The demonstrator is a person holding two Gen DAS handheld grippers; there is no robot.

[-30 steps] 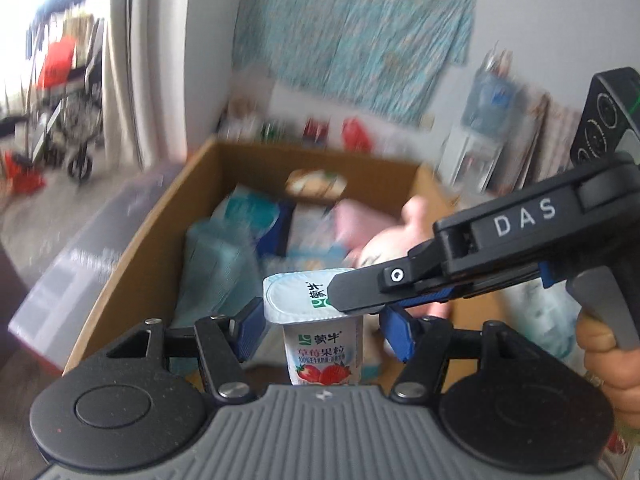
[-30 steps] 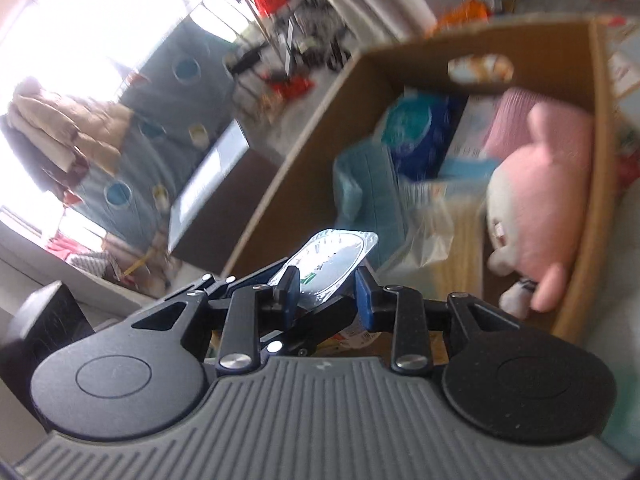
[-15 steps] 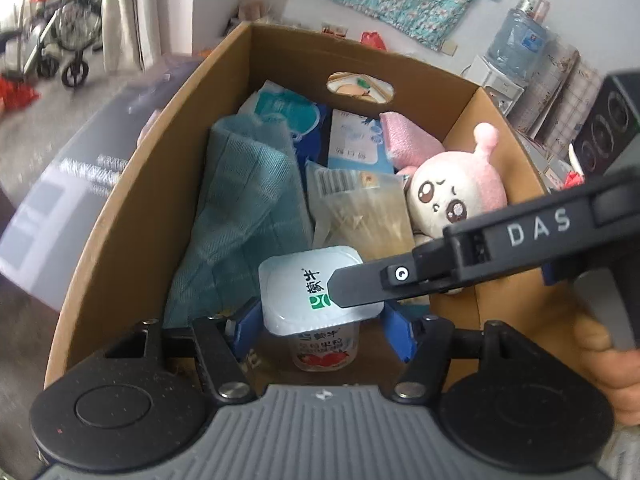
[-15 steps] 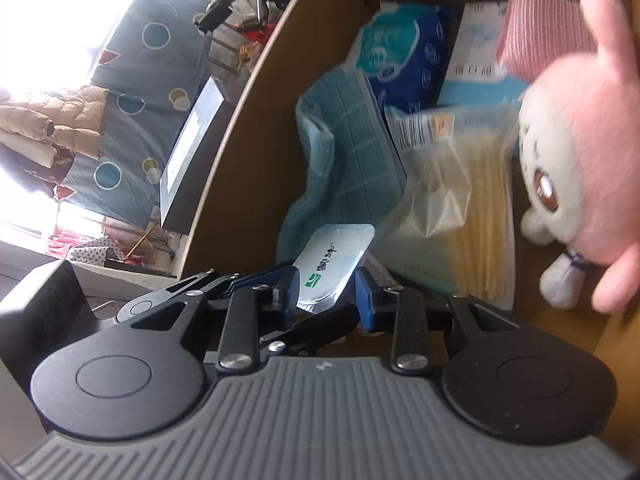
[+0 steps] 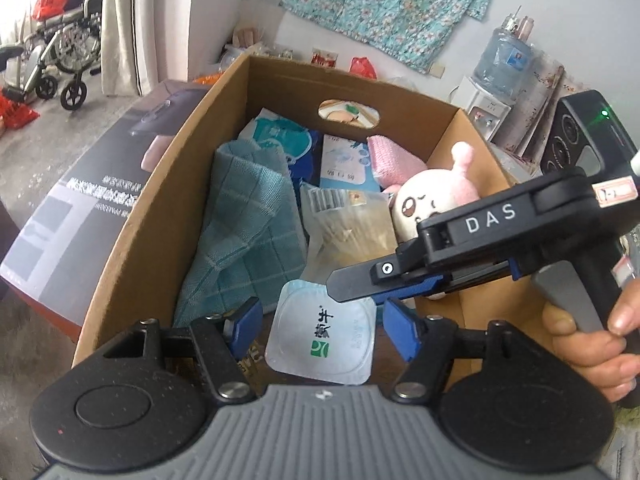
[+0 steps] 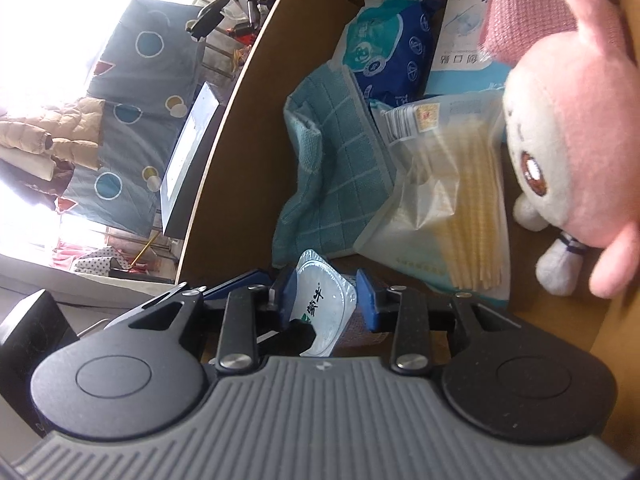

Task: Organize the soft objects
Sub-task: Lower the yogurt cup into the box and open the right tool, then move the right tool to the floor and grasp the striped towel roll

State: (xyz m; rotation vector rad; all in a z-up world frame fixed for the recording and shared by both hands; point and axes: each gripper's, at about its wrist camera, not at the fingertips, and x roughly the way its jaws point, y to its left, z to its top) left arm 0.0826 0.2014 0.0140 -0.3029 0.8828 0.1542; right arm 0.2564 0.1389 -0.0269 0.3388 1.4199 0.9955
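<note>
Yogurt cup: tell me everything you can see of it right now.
The yogurt cup is a small plastic tub with a white foil lid, rounded-square, printed with dark characters and a green logo. It sits low at the near end of the box, beside the teal towel. It lies between the left gripper and the right gripper, whose jaws are opening.

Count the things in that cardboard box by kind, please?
Cloths: 2, teal towel, pink cloth
Plush toys: 1, pink toy
Soft packets: 3, blue pack, light-blue packet, clear bag
Yogurt cups: 1, cup
Total: 7
</note>
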